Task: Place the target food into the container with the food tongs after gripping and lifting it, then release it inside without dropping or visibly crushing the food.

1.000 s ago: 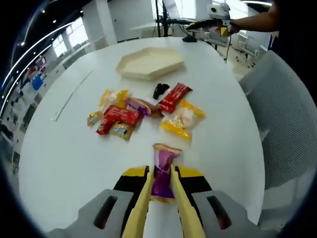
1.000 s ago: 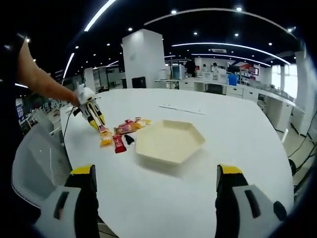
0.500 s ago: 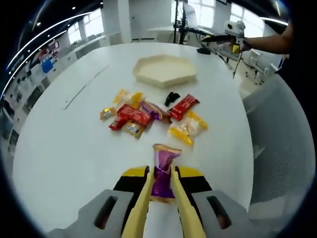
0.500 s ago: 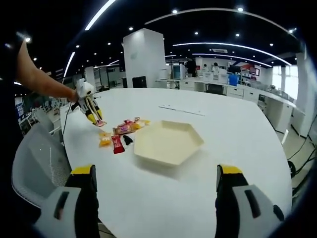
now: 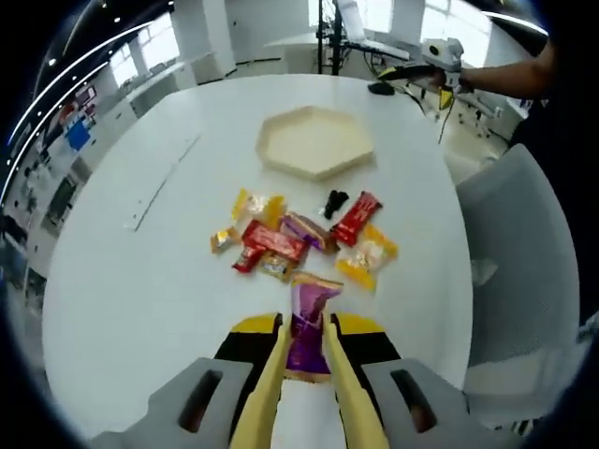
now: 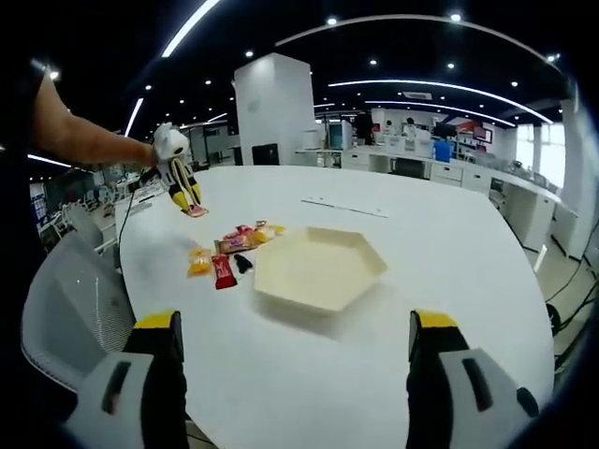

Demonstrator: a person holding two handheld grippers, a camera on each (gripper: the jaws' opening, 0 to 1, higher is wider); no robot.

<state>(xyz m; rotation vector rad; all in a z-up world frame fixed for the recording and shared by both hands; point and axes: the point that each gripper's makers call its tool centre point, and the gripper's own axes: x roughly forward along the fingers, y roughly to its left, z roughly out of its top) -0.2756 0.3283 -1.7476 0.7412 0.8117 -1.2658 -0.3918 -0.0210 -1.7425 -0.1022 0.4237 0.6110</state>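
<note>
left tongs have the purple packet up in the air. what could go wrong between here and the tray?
1. The tongs pinch the purple packet only at its lower part, and its top sticks out free; a swing may shake it loose above the snack pile.
2. The hexagonal tray lies beyond the pile, so an early release would likely land on the table.
3. Squeezing harder to secure it could crush the food.

The yellow tongs (image 5: 304, 374) are covering the purple packet's (image 5: 307, 323) lower half. In the right gripper view the snack pile (image 6: 227, 251) is appearing too small to tell wrappers apart.
</note>
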